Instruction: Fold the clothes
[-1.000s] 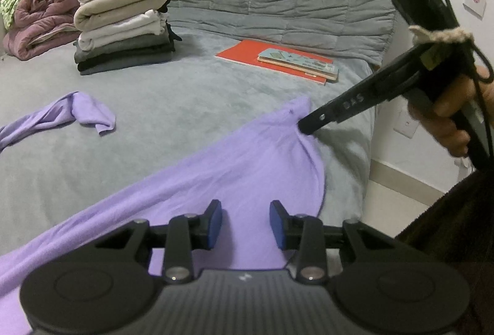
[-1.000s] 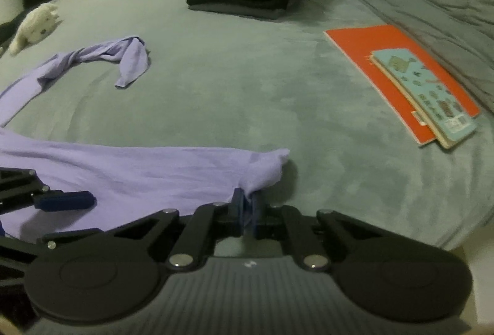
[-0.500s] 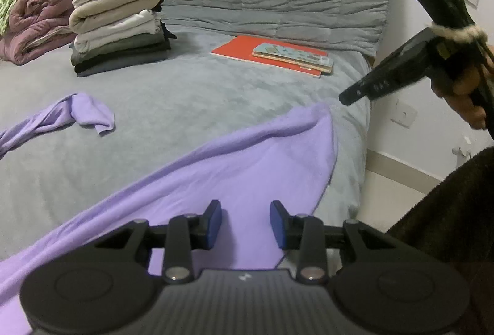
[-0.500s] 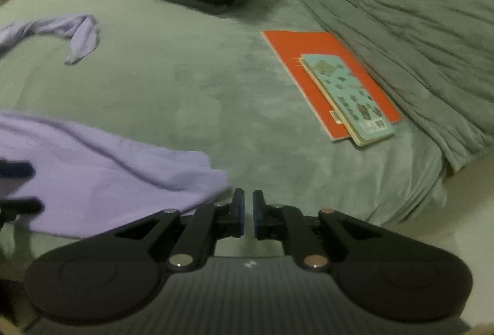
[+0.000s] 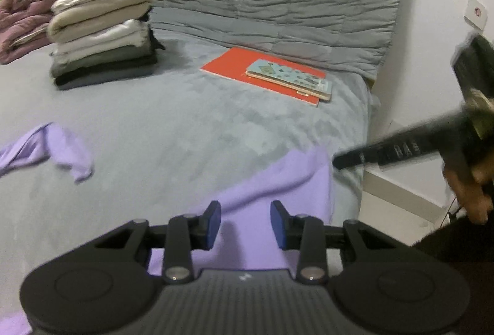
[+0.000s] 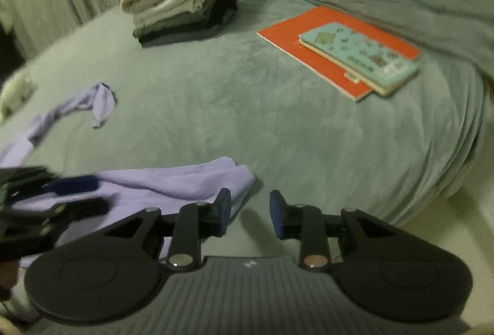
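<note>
Grey bed (image 5: 191, 131) | lilac garment (image 5: 278, 190) spread flat | left gripper (image 5: 245, 222) fingers apart | right gripper (image 6: 250, 213) fingers just opened, empty

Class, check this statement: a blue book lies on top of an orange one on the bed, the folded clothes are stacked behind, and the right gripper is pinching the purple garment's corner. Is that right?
Not quite. The right gripper is open, with nothing between its jaws, which have just been opening; the purple garment lies beside it. The right wrist view shows this. The blue book, orange book and folded clothes are as stated.
</note>
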Demonstrator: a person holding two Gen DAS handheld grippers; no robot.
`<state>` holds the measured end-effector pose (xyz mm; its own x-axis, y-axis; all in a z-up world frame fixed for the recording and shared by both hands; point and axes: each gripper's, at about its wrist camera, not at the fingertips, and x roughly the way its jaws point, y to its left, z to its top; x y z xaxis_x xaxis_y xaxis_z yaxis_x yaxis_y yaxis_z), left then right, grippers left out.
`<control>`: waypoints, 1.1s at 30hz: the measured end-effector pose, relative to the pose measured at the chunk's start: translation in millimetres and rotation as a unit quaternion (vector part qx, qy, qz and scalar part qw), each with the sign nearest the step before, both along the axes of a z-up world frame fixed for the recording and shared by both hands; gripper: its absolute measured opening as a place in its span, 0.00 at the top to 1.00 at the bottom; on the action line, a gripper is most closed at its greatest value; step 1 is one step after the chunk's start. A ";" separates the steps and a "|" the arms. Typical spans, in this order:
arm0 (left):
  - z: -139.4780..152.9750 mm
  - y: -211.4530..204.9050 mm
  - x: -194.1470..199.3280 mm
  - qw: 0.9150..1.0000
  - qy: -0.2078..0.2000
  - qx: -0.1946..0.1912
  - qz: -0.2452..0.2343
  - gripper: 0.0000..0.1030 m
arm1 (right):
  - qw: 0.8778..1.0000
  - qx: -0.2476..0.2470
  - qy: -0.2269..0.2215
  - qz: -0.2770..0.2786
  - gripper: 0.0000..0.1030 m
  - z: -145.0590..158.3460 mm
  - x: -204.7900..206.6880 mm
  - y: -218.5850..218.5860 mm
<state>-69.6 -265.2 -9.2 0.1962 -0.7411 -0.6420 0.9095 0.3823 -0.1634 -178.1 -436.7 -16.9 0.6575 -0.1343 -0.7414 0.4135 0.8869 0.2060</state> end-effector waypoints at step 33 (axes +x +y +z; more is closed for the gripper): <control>-21.7 -92.2 27.8 0.998 0.057 0.029 -0.021 0.97 | 0.991 0.095 -0.083 -0.033 0.69 -20.8 -16.5 -14.6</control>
<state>-41.7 -357.4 -30.8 0.0892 -0.7081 -0.7005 0.9019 0.3558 -0.2448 -194.5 -451.3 -37.7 0.7675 -0.0487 -0.6392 0.4153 0.7974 0.4378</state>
